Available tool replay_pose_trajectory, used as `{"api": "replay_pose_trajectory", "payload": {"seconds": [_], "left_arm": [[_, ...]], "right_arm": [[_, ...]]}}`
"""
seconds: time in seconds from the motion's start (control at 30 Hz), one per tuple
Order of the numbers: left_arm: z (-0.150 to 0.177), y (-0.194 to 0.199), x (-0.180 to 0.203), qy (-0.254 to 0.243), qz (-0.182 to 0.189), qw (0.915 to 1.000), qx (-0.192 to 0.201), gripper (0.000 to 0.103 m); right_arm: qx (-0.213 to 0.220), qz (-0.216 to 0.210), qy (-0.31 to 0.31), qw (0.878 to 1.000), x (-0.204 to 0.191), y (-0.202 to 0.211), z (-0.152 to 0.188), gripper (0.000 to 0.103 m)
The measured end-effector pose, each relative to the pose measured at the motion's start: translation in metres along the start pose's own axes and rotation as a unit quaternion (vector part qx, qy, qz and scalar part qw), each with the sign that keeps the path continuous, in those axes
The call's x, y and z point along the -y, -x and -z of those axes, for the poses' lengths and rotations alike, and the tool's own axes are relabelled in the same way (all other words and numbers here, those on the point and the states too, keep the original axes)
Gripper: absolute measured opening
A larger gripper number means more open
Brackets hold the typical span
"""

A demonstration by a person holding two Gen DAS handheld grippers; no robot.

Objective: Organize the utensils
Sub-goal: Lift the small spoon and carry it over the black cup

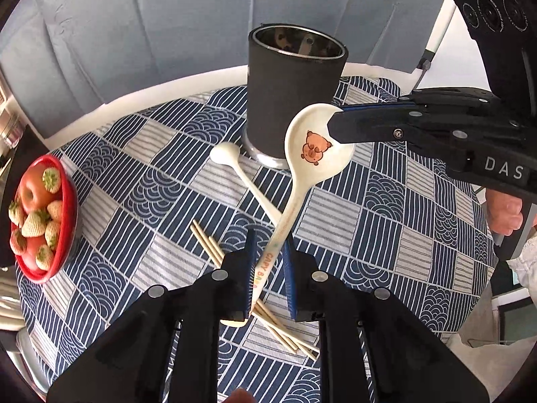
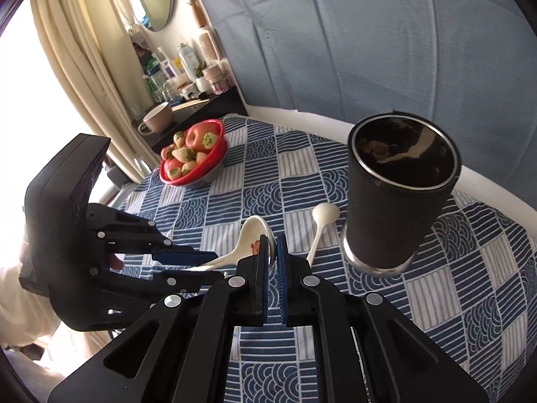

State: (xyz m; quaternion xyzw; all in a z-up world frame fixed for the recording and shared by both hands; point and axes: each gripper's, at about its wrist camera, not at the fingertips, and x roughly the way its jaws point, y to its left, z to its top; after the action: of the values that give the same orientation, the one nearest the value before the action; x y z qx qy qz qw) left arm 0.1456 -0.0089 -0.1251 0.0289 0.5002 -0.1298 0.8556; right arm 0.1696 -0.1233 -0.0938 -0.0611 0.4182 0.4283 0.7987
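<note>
A white ceramic spoon with a bear picture [image 1: 312,147] is held above the table. My left gripper [image 1: 270,255] is shut on its handle. My right gripper [image 2: 274,252] is shut on the edge of the spoon's bowl [image 2: 253,235]; it also shows in the left wrist view [image 1: 335,122]. A dark cylindrical utensil holder [image 1: 292,100] stands upright just behind the spoon, also in the right wrist view [image 2: 399,188]. A plain white spoon [image 1: 241,174] lies on the cloth below. Wooden chopsticks [image 1: 211,245] lie under my left gripper.
A red bowl of apples and strawberries [image 1: 40,218] sits at the table's left edge, also in the right wrist view [image 2: 193,158]. A blue patterned cloth [image 1: 386,218] covers the round table. A shelf with bottles and a mug [image 2: 157,119] stands beyond.
</note>
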Motion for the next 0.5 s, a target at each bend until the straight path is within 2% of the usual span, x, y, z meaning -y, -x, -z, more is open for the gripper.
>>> {"api": "replay_pose_trajectory", "payload": {"seconds": [0.27, 0.5], "left_arm": [[-0.047, 0.006, 0.008, -0.052, 0.027, 0.9979, 0.029, 0.016], [-0.088, 0.017, 0.01, -0.1, 0.061, 0.9917, 0.055, 0.016]], "right_arm": [[0.041, 0.054, -0.01, 0.998, 0.016, 0.039, -0.021, 0.005], [0.075, 0.113, -0.018, 0.991, 0.021, 0.07, -0.044, 0.005]]}}
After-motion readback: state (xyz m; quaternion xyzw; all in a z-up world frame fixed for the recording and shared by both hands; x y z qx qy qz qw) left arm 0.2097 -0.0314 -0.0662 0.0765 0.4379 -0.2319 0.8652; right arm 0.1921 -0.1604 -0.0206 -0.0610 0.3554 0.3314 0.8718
